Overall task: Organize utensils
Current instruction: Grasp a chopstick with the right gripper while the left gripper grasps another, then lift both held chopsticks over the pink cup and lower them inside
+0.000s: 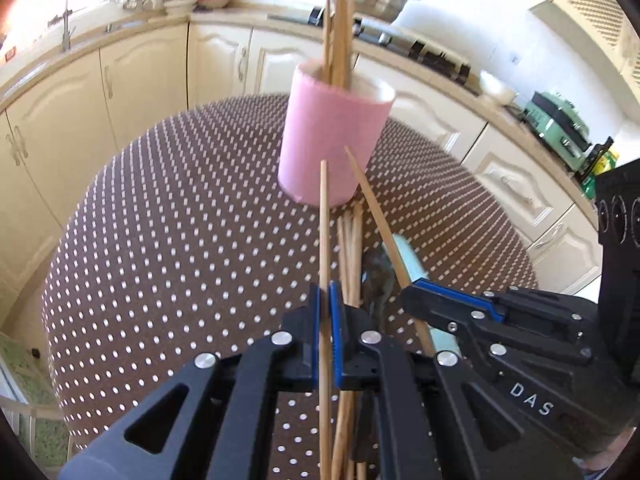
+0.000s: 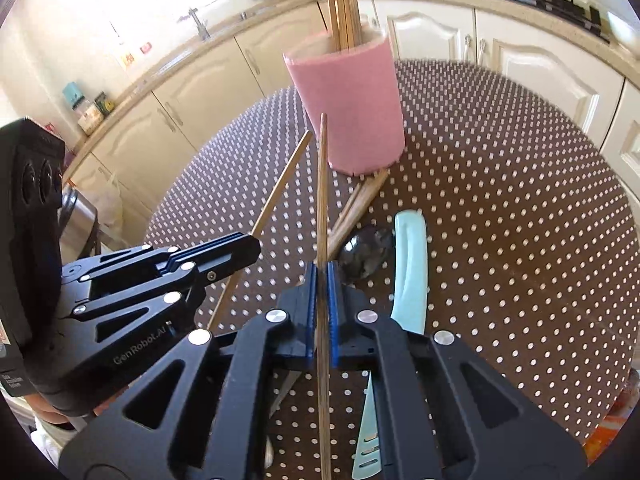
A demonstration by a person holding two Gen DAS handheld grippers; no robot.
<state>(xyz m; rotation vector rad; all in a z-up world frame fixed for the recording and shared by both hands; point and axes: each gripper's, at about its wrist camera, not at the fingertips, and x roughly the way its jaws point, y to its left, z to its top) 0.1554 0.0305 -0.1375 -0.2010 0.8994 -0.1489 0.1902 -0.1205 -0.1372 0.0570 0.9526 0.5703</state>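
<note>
I am holding a tool in each hand over the bench [image 1: 160, 240], which is wearing a brown cloth with white dots. My left tool [image 1: 329, 292] is clamped on a single wooden chopstick [image 1: 323, 220], its blue pads pressing on either side of the shaft; the stick's tip is pointing toward the pink cup [image 1: 332, 136], and its lower end is running out of the bottom of the left wrist view. My right tool [image 2: 322, 276] is likewise clamped on another chopstick [image 2: 322, 184], which is also being cut off at the bottom edge of its own view.

The pink cup is standing upright near the middle of the bench with a bundle of chopsticks [image 1: 339, 32] rising out of it; their upper ends are leaving the frame, so I cannot count them. More loose chopsticks [image 2: 356, 204] are lying on the cloth just before the cup, partly hiding under my tools.

A pale turquoise handle [image 2: 410, 264] is lying to the right of them, its lower part disappearing behind my right tool; a pointed turquoise blade [image 2: 366, 432] is showing between the tool's arms. Beside the handle a dark shiny rounded thing [image 2: 366, 252] is lying, too blurred for me to tell what it is.
</note>
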